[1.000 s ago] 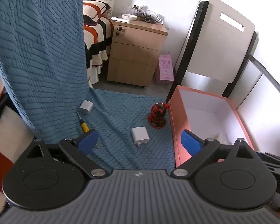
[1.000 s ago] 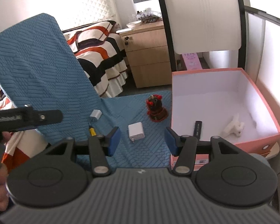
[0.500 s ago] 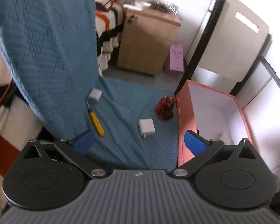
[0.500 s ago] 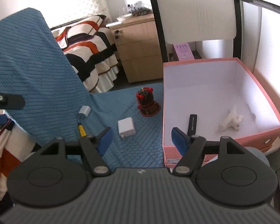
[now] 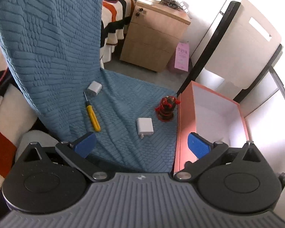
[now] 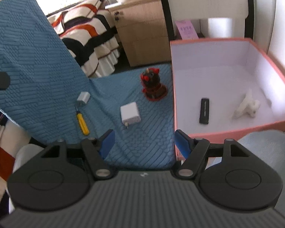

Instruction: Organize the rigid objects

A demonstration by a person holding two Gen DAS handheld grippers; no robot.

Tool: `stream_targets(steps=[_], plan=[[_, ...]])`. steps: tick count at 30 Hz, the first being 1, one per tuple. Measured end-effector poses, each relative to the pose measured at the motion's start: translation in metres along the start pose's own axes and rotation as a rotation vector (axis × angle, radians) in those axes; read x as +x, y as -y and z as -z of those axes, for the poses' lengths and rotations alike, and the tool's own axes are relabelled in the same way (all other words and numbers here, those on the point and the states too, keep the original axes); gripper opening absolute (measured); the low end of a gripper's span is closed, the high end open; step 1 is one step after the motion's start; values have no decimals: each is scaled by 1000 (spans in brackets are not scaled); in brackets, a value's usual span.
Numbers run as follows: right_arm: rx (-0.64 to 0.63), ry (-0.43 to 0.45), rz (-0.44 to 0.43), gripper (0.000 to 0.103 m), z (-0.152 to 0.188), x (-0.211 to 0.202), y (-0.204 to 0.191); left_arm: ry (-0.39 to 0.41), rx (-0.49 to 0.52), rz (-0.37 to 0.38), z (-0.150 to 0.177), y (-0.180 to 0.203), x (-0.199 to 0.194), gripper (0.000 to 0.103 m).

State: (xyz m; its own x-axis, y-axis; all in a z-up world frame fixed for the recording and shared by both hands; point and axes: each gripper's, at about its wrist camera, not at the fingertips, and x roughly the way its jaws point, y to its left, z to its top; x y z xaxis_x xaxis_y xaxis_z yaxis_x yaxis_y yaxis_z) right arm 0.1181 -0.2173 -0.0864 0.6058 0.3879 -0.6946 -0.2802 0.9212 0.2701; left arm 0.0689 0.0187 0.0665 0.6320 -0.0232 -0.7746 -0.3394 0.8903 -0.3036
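Note:
On the blue quilted seat cover (image 5: pixel 123 102) (image 6: pixel 148 129) lie a white charger (image 5: pixel 144 126) (image 6: pixel 130 113), a yellow screwdriver (image 5: pixel 93 116) (image 6: pixel 82 123), a small grey adapter (image 5: pixel 94 89) (image 6: pixel 83 97) and a dark figurine with red trim (image 5: pixel 166 109) (image 6: pixel 153 86). The pink box (image 5: pixel 184 125) (image 6: pixel 228 131) stands to the right; inside are a black stick (image 6: pixel 204 110) and a white toy (image 6: pixel 247 105). My left gripper (image 5: pixel 141 145) hangs open above the seat's near edge, empty. My right gripper (image 6: pixel 144 142) is open and empty, with the charger just ahead of it.
A wooden drawer cabinet (image 5: pixel 153 43) and a striped bed (image 6: pixel 85 36) stand behind the seat. A white chair back (image 5: pixel 243 43) rises behind the box, with a pink bag (image 5: pixel 182 58) on the floor. The blue cover drapes up the backrest (image 5: pixel 47 47) on the left.
My right gripper has opened wider and sunk toward the seat, so the charger and box look nearer. My left gripper has drawn back and rolled a little, uncovering the whole screwdriver.

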Motion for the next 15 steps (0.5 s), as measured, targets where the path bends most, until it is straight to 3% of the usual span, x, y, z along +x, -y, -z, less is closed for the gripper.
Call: stream_targets(steps=[15], plan=[[-16, -35, 19, 71, 1, 22, -8, -16, -59, 83, -3, -13, 17, 103]])
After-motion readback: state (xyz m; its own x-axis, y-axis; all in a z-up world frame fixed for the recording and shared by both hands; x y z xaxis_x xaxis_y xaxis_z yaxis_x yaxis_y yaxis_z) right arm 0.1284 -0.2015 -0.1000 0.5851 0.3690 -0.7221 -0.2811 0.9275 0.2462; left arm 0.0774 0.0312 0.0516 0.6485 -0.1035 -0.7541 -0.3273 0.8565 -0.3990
